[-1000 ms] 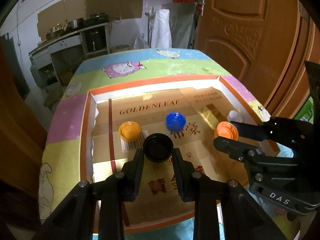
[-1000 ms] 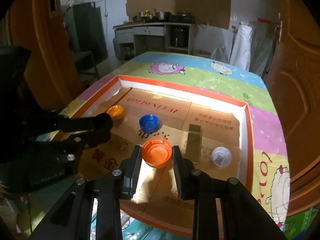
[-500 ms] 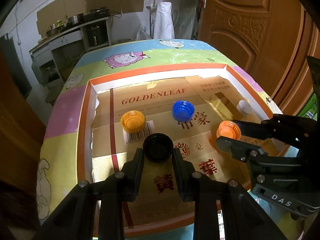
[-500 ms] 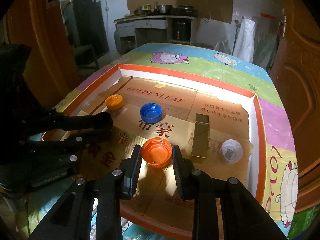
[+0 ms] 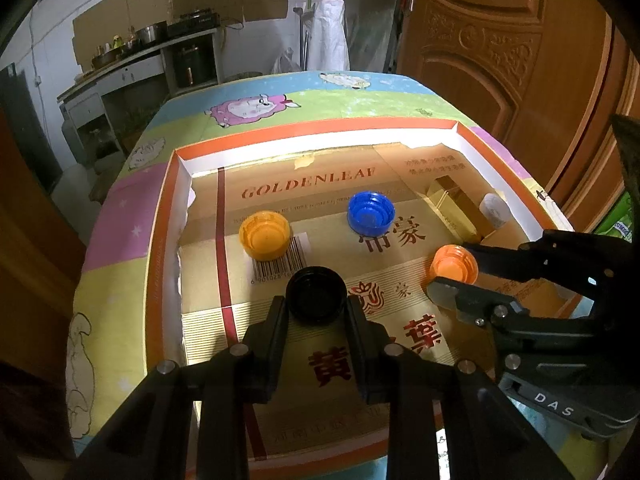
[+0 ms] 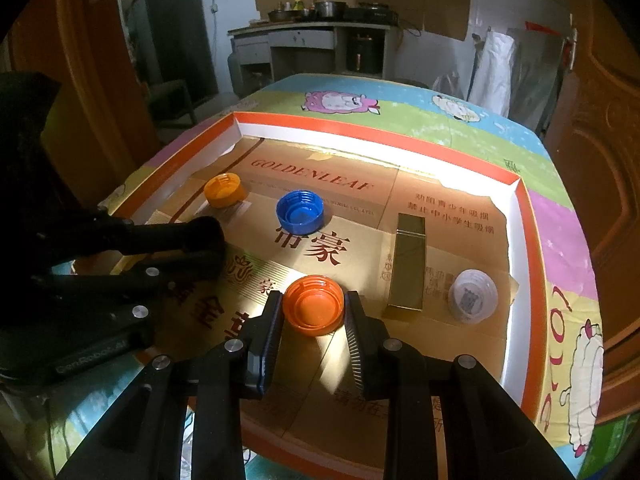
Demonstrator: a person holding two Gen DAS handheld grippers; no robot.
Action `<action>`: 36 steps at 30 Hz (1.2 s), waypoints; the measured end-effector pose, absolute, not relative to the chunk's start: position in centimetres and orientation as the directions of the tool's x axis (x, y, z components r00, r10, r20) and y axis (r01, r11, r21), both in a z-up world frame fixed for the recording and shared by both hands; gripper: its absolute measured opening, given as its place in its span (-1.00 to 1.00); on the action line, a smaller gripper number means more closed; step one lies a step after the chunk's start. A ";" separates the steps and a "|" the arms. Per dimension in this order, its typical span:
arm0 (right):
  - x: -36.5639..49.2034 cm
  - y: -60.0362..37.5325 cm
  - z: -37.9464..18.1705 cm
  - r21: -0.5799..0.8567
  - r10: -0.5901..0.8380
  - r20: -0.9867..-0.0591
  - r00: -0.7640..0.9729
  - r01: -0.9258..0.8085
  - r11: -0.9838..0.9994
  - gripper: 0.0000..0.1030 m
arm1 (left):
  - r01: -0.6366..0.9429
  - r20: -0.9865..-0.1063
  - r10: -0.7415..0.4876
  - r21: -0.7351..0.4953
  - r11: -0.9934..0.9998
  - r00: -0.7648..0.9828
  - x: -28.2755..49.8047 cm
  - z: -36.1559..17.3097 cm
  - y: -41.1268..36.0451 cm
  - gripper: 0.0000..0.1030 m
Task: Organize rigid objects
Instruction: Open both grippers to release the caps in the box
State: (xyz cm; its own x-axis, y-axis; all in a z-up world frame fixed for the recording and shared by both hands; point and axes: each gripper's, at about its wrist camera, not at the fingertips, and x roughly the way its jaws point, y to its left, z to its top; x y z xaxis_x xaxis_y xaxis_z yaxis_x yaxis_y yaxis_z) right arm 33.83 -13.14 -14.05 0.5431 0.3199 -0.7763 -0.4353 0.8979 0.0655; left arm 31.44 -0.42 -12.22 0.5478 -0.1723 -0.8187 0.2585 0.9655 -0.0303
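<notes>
My left gripper point(image 5: 316, 306) is shut on a black bottle cap point(image 5: 317, 292) over the near part of a shallow cardboard tray point(image 5: 320, 148). My right gripper point(image 6: 313, 312) is shut on an orange cap point(image 6: 313, 310), also seen in the left wrist view point(image 5: 454, 265). A yellow-orange cap point(image 5: 265, 234) and a blue cap point(image 5: 371, 212) lie open side up on the tray floor. A gold rectangular box point(image 6: 409, 264) and a clear cap point(image 6: 472, 296) lie at the tray's right.
The tray has low white walls with an orange rim point(image 6: 532, 240) and sits on a table with a cartoon sheep cloth point(image 6: 400, 108). A wooden door point(image 5: 500, 40) stands to the right. A kitchen counter point(image 6: 312, 36) is behind.
Both grippers have drawn back toward the tray's near edge, each still holding its cap. The loose caps and the box have not moved.
</notes>
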 end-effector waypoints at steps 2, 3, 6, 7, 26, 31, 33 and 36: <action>33.9 -13.1 -14.1 0.064 0.320 -0.775 0.545 -0.436 0.898 -0.39 | 0.258 -0.819 -0.173 -0.031 0.966 0.547 31.5 -12.3 -0.4 -0.43; 33.9 -13.0 -14.1 0.061 0.318 -0.776 0.545 -0.436 0.898 -0.39 | 0.259 -0.819 -0.174 -0.032 0.965 0.546 31.5 -12.3 -0.4 -0.43; 33.9 -13.0 -14.1 0.052 0.309 -0.776 0.549 -0.433 0.900 -0.31 | 0.258 -0.819 -0.174 -0.033 0.966 0.547 31.5 -12.3 -0.4 -0.43; 33.9 -13.0 -14.1 0.052 0.308 -0.777 0.549 -0.432 0.900 -0.25 | 0.257 -0.819 -0.174 -0.033 0.966 0.547 31.5 -12.3 -0.4 -0.42; 32.8 -13.5 -12.7 0.036 0.303 -0.757 0.578 -0.427 0.904 -0.13 | 0.251 -0.805 -0.181 -0.041 0.967 0.565 30.7 -11.3 -0.1 -0.21; 32.2 -13.6 -12.2 0.038 0.304 -0.749 0.588 -0.420 0.907 -0.13 | 0.251 -0.797 -0.185 -0.044 0.967 0.576 30.0 -10.6 -0.2 -0.21; 32.0 -13.6 -11.9 0.040 0.304 -0.747 0.591 -0.417 0.908 -0.13 | 0.250 -0.792 -0.188 -0.046 0.967 0.581 29.7 -10.2 -0.1 -0.21; 31.4 -13.7 -11.3 0.037 0.304 -0.739 0.601 -0.414 0.910 -0.13 | 0.246 -0.783 -0.192 -0.051 0.968 0.592 29.1 -9.7 0.1 -0.21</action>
State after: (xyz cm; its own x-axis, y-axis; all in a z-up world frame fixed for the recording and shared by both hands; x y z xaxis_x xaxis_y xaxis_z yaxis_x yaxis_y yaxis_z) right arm 31.40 -13.73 -11.32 0.6012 0.3035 -0.7392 -0.4141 0.9095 0.0367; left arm 29.12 0.06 -9.67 0.5917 -0.1916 -0.7831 0.2463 0.9679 -0.0507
